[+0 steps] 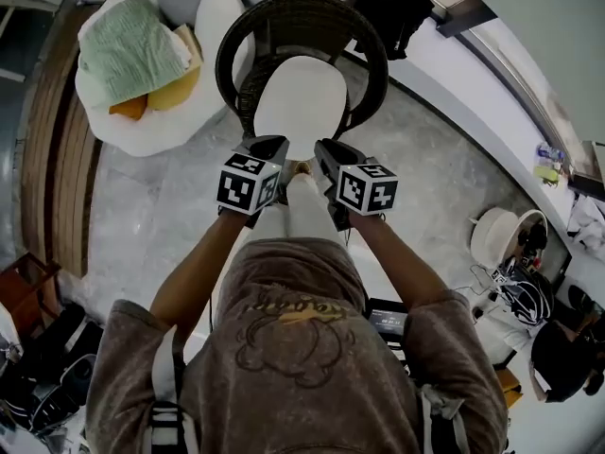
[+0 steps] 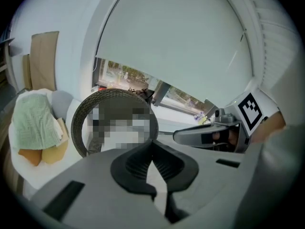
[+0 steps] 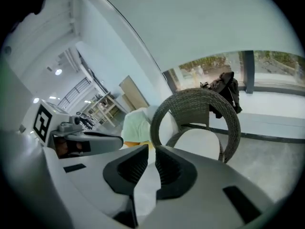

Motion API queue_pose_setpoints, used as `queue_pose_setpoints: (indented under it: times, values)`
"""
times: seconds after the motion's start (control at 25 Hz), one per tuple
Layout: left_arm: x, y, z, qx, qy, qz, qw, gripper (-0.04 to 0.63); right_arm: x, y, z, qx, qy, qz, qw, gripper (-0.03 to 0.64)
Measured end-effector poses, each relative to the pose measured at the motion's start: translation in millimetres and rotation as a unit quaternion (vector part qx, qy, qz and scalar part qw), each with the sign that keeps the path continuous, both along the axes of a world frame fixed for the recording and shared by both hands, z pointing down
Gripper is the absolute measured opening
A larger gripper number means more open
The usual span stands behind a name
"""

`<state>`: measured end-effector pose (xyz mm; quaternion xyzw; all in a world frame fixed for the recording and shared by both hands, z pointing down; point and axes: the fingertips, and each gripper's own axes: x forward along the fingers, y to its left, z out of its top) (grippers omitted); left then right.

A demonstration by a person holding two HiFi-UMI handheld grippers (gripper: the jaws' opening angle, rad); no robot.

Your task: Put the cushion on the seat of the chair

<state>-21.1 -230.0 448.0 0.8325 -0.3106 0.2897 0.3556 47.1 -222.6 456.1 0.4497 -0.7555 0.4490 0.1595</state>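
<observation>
White cushion [image 1: 307,211] hung in the middle of the frame, just under the wicker chair [image 1: 284,12] — not on its seat [image 1: 302,102]. I had the left gripper [image 2: 152,161] and the right gripper [image 3: 149,163] both pinched shut on the cushion's cloth, side by side.

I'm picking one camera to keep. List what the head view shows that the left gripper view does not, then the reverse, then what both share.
Head view only: the person's sweatshirt, the grey floor and the cable clutter at the right. Left gripper view only: the window with greenery outside, the blind above it, and a close look at the left gripper shut on the white cushion. Both: the wicker chair, the green blanket, the right gripper and the cushion itself.
</observation>
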Motion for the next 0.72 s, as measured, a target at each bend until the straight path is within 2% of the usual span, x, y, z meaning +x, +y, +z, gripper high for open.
queue_pose_setpoints:
  times: [0.12, 0.36, 0.52, 0.72]
  values:
    - [-3, 9, -32, 0.015, 0.008, 0.018, 0.9997, 0.006, -5, 9, -46, 0.039, -0.038, -0.009, 0.998, 0.044]
    - [-7, 41, -88, 0.036, 0.034, 0.023, 0.9985, 0.006, -2, 44, -115, 0.089, -0.087, -0.026, 0.992, 0.031]
    - [-2, 58, -120, 0.042, 0.063, 0.024, 0.9968, 0.006, 3, 61, -155, 0.129, -0.089, -0.052, 0.986, 0.031]
    - [20, 77, -162, 0.072, 0.085, 0.035, 0.9932, 0.006, 14, 82, -199, 0.185, -0.084, -0.1, 0.974, 0.031]
